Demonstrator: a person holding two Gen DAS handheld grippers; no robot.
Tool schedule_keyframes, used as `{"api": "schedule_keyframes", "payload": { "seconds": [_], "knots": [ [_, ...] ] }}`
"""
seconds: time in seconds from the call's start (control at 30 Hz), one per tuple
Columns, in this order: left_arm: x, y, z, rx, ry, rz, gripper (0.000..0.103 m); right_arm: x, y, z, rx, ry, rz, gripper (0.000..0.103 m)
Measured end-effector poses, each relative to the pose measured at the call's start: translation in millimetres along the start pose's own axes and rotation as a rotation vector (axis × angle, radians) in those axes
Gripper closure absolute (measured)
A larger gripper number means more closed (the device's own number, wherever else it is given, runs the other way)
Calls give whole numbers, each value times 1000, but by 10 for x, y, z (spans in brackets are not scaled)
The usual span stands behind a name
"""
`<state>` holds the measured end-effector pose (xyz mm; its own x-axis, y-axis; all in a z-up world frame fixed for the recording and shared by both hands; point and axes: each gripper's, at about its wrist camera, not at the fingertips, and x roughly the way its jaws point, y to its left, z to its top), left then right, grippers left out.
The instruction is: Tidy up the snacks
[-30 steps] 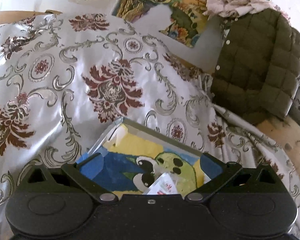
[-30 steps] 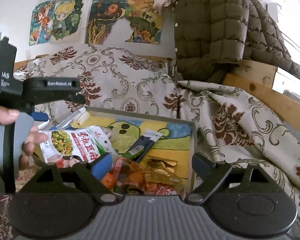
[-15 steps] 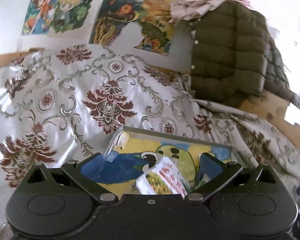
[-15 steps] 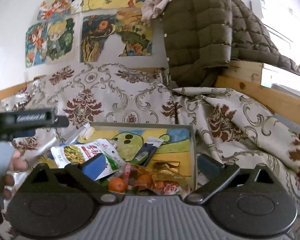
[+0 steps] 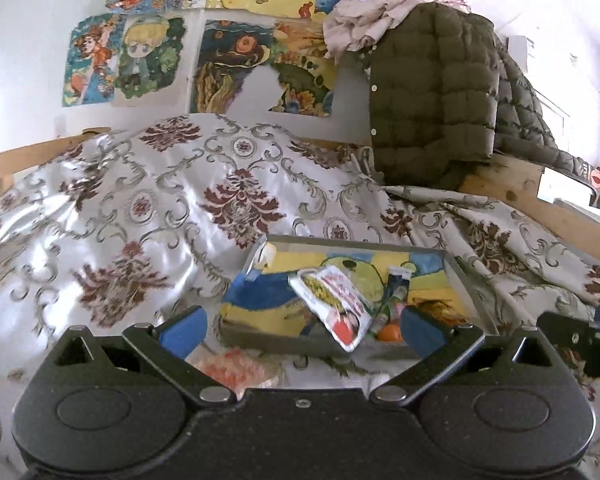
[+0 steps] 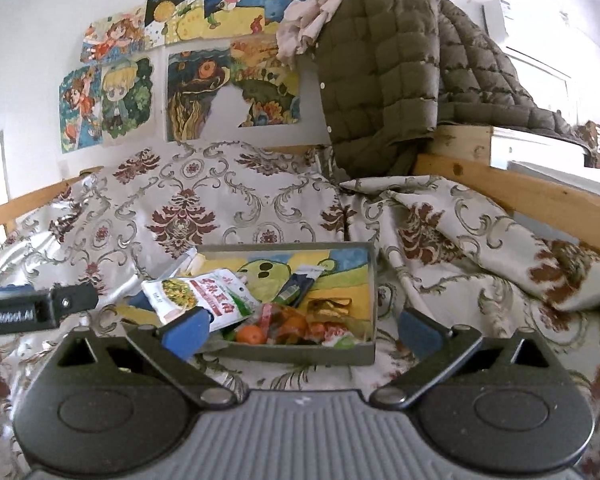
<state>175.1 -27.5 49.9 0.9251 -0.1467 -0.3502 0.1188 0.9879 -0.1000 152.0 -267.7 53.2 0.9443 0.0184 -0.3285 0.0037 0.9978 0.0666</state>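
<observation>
both claws drew back from tray (image 6: 300, 354); snack packet (image 6: 204, 296) inside; left claw (image 5: 300, 326), right claw (image 6: 300, 330) wide, empty

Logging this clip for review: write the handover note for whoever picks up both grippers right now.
Left hand-held gripper: open, empty.
Right hand-held gripper: open, empty.
Shallow box on the floral bedspread holds the white snack pouch, a dark sachet and orange-wrapped snacks.
Done: those snacks are in the box.
Left: one pale orange packet lies outside, on the bedspread before the box.
</observation>
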Motion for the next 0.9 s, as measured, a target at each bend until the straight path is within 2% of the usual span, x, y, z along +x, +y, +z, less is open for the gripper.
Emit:
{"api": "schedule_keyframes", "payload": {
  "seconds": [0.17,0.47,0.63,0.9],
  "knots": [
    [-341,-35,-226,-38,16,20,1,-321,-19,-94,10,-10,14,0],
    [-766,-56,-617,5,84,25,1,-720,-101,-391,49,45,1,0],
    [-906,-124,-700,41,95,50,1,-861,-70,-591,47,114,4,0],
    [-1000,-52,-714,23,120,97,1,-950,34,-698,7,130,5,0]
  ]
}}
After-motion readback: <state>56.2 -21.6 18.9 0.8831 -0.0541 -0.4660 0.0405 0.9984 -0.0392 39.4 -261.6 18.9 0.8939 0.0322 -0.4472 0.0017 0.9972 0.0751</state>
